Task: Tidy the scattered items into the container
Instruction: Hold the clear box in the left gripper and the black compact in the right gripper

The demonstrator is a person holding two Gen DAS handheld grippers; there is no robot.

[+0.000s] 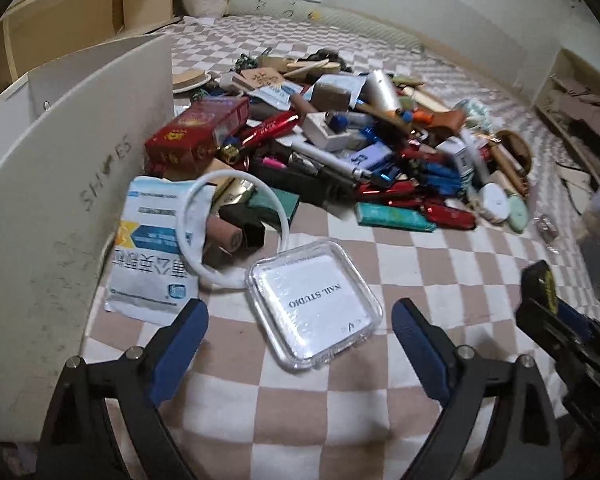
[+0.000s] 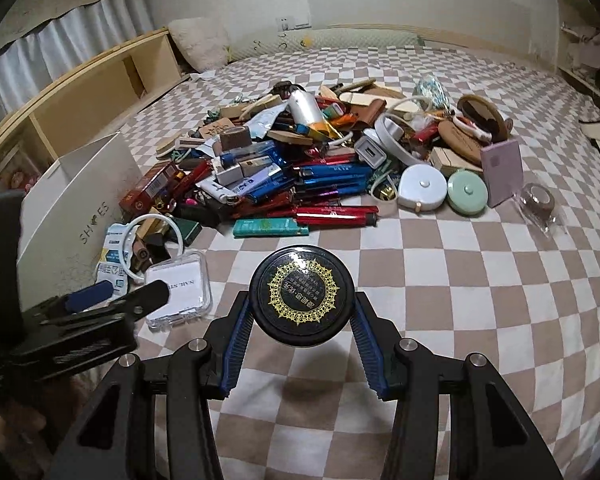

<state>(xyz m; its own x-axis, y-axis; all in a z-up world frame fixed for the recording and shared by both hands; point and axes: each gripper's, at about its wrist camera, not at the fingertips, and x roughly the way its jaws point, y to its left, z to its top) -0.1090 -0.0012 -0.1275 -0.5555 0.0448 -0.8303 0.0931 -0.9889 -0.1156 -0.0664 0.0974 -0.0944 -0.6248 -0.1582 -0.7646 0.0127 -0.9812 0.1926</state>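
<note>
Black round tin [image 2: 302,298] with gold ornament on its lid sits nearest the right wrist lens, clamped between the blue pads of the right gripper [image 2: 302,344], held above the checkered bedspread [image 2: 460,300]. Left gripper [image 1: 298,334] has jaws wide apart, nothing between the pads; it hangs just over a clear square plastic case [image 1: 314,304] labelled NAIL STUDIO, which lies flat on the bedspread between and just ahead of the fingertips. No earlier frame, so only the open state is given.

White ring [image 1: 236,228] touches the case's far-left corner and overlaps a blue-and-white sachet [image 1: 148,248] and a small pinkish roll [image 1: 224,236]. White box marked SHOES [image 1: 60,184], the container, stands upright just left of these, open top facing up; inside not visible.

Main pile of scattered items [image 2: 300,160] lies farther back on the bed: red carton [image 1: 198,132], silver cylinder [image 1: 382,94], blue and red lighters, a teal lighter [image 2: 270,227] at the near edge, white round tape measure [image 2: 422,190] beside a mint one [image 2: 467,196], a lilac card [image 2: 502,172] leaning upright, wrapped tape roll [image 2: 538,202] apart at right.

Wooden shelving [image 2: 100,92] runs along the bed's left side.
</note>
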